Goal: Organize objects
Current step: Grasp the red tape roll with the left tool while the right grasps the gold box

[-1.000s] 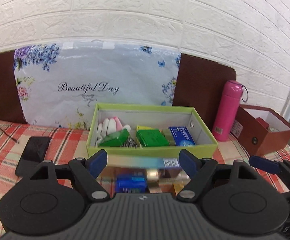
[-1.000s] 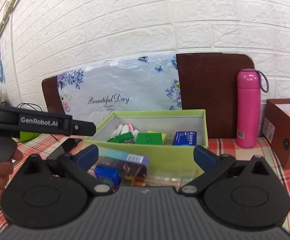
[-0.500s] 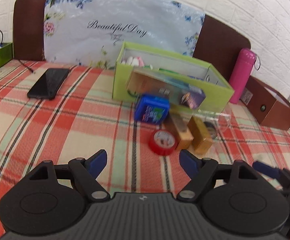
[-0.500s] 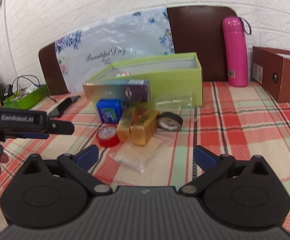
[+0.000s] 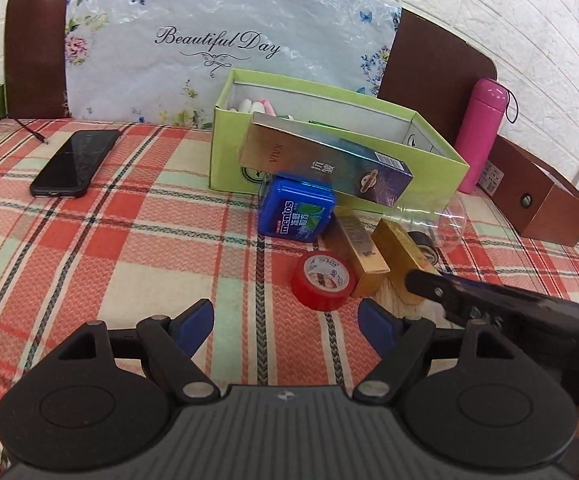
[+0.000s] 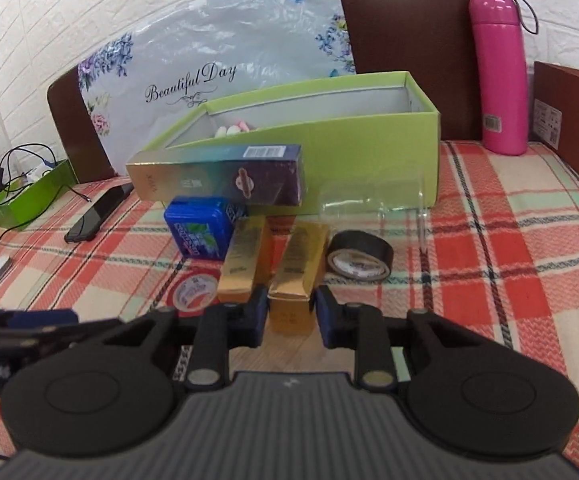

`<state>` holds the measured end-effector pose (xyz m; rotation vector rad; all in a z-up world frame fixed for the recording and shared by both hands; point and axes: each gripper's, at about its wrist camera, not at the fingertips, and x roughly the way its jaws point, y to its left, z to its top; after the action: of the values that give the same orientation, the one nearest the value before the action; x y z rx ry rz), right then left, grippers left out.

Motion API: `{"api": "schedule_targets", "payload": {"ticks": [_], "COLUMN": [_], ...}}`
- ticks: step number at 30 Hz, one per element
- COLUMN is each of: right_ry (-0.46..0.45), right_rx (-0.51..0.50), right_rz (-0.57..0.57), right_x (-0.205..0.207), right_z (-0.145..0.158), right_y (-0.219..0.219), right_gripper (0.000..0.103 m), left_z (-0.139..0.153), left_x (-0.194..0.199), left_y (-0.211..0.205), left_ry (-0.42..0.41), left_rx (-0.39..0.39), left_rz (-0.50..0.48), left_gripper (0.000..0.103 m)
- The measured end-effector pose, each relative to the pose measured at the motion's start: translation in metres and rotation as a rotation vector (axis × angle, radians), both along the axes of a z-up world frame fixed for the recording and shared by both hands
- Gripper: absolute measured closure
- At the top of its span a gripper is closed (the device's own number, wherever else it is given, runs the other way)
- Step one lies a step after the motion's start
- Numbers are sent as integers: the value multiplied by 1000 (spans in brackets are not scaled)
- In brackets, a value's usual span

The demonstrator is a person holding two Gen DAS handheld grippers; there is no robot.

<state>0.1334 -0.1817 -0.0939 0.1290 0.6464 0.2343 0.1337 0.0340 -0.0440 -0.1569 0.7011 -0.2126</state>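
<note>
**Right gripper takes the near end of a gold box**

The right gripper (image 6: 291, 314) has its jaws drawn in on the near end of the right-hand gold box (image 6: 299, 270), with a blue pad against each long side. The left gripper (image 5: 285, 320) stands wide open and holds nothing, hovering over the plaid tablecloth (image 5: 129, 248) just short of the red tape roll (image 5: 323, 278).

The box looks like thin glossy card: probably light, stiff along its length, but easy to dent and somewhat slippery. Gripping across the narrow width suits it; a hold nearer its middle would likely tip less when lifted.

It is a long, slim, shiny gold carton lying flat beside a twin gold box (image 6: 243, 262), in front of the green box (image 6: 369, 136), with the black tape roll (image 6: 359, 256) just to its right.
</note>
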Motion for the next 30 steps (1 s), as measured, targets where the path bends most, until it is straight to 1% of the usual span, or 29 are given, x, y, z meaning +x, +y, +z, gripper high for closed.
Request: {"api": "schedule_targets", "payload": {"ticks": [2, 4, 5, 7, 9, 10, 11, 12, 16, 19, 21, 23, 24, 25, 26, 27, 28, 30], "right_ry": [-1, 0, -1, -2, -3, -4, -3, 2, 20, 50, 85, 110, 121, 126, 119, 104, 91, 55], "right_rx": [7, 17, 17, 15, 6, -1, -4, -4, 0, 36, 97, 174, 195, 198, 187, 161, 127, 38], "right_rz": [0, -7, -10, -12, -13, -12, -9, -7, 1, 10, 8, 8, 3, -18, -39, -60, -78, -83], "right_x": [-7, -16, -20, -27, -34, -37, -40, -43, -55, -62, -68, -74, -75, -77, -79, -80, -81, -84], "right_z": [0, 1, 1, 2, 3, 3, 4, 4, 4, 2, 0, -1, -1, -1, -1, 1, 3, 7], "right_y": [-7, -13, -15, -18, -20, -20, -22, -23, -27, -33, -40, -49, -52, -55, -57, -57, -56, -50], "right_gripper": [80, 80, 80, 80, 80, 80, 80, 80, 80, 80, 80, 80, 80, 79, 77, 73, 69, 67], "left_z": [-3, -8, -11, -19, -24, -24, -24, -24, -21, -21, -22, -21, -21, -21, -20, -19, -18, -16], "left_x": [10, 24, 31, 45, 53, 53, 54, 53, 36, 11, -9, -27, -34, -40, -44, -48, -50, -52], "left_y": [-4, -11, -16, -27, -33, -35, -37, -37, -28, -22, -22, -21, -20, -20, -21, -22, -22, -22], "left_ry": [-3, 3, 10, 22, 14, -5, -10, -5, 14, 19, 23, 28, 32, 29, 23, 11, -1, -9], "left_rx": [-3, -11, 3, 40, 48, 59, 69, 76, 32, 28, 42, 42, 42, 51, 63, 72, 76, 66], "left_rz": [-10, -70, -88, -90, -93, -105, -129, -150, -163, -178, -199, -219, -224, -216, -208, -199, -190, -192], "left_gripper": [21, 21, 21, 21, 21, 26, 44, 54, 53, 53, 53, 53, 53, 51, 45, 42, 40, 40]}}
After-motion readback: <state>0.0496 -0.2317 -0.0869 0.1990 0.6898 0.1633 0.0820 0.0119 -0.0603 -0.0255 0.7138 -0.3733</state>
